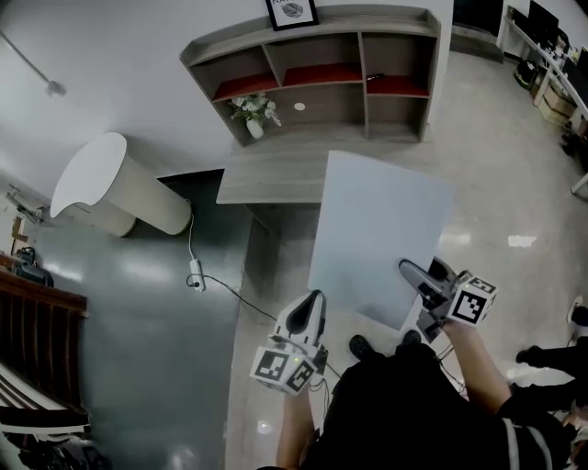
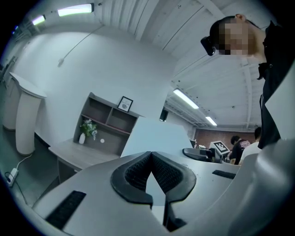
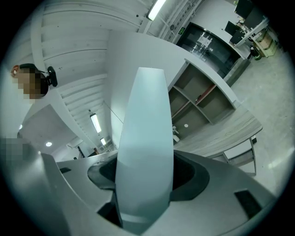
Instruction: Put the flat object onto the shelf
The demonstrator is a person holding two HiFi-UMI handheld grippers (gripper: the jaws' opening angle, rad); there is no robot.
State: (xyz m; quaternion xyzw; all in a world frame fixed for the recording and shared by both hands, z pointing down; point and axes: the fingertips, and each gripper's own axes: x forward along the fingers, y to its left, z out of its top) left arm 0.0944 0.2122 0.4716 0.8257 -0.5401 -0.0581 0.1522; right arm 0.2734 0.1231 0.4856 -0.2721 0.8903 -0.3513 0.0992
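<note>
Left hand-held gripper [image 1: 314, 301]: jaws closed tip to tip, nothing between the ribbed black pads. It sits just beside the lower left edge of the flat panel [image 1: 381, 229] and looks clear of it.

Panel: large, thin, pale blue-white rectangle with a smooth matte face. It is held up in the air over the glossy floor, in front of the desk [image 1: 276, 174] front edge and tilted.

Right hand-held gripper [image 1: 412, 272]: clamped on the panel's lower right edge, sheet running up between the jaws.

Handling guess: light, fairly stiff, but big, so a one-corner grip will let it swing or flex. The smooth face may slip. A second hold on the opposite bottom edge looks wise.

Shelf [image 1: 367, 20]: grey wood-grain, open cubbies with red liners, along the desk's back edge. Small flower vase [image 1: 254, 115] at its left end.
</note>
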